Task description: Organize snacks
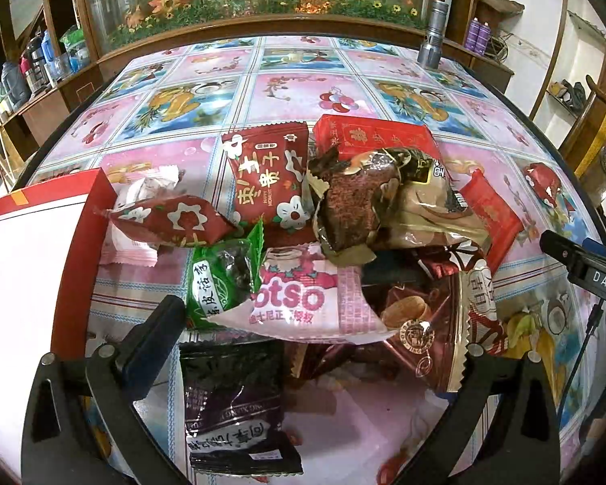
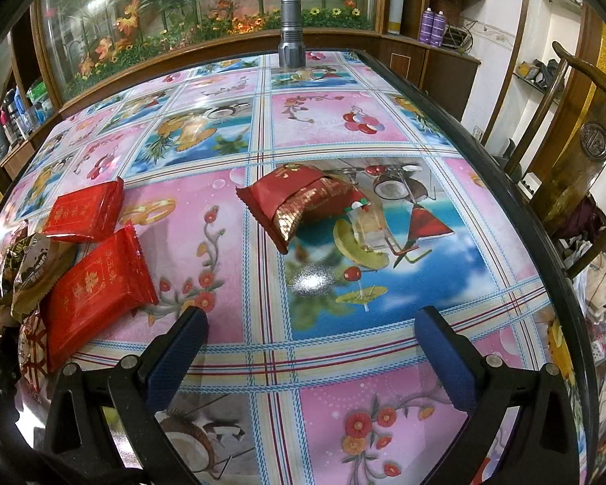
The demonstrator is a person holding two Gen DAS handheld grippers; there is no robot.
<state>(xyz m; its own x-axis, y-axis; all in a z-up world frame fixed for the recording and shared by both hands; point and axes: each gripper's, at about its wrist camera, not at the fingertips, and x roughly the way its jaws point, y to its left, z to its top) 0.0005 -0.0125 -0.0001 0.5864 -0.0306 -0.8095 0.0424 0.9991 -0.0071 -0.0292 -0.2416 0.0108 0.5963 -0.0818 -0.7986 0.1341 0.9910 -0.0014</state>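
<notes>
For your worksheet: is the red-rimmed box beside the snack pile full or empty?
Empty, as far as visible: the red-rimmed cardboard box shows only bare white floor; every snack packet lies outside it.

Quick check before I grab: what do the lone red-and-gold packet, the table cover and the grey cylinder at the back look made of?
Red-and-gold packet: looks like thin glossy plastic or foil film; crimped zigzag end, creases.
Table cover: probably printed vinyl or a print under glass; smooth, with a bright glare spot.
Grey cylinder: seems matte metal, likely a flashlight; ribbed grey body. Cannot confirm.
</notes>
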